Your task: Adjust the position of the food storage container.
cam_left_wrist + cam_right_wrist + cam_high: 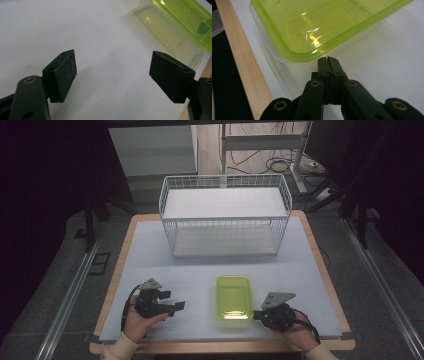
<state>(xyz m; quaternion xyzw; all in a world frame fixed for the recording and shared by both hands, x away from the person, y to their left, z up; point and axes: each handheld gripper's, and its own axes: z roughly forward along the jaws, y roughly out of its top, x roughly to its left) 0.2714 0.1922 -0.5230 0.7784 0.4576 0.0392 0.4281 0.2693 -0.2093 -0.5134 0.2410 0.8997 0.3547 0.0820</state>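
The container [233, 297] near the front edge is translucent yellow-green, its rim a brighter lime, with pale glints on its floor. The wire basket [225, 215] at the far side is white — a fine grid pattern on every wall. The table [150, 255] top is pale grey-white, edged in light wood. Both grippers — left [176, 307], right [256, 314] — are black, topped by grey plates.
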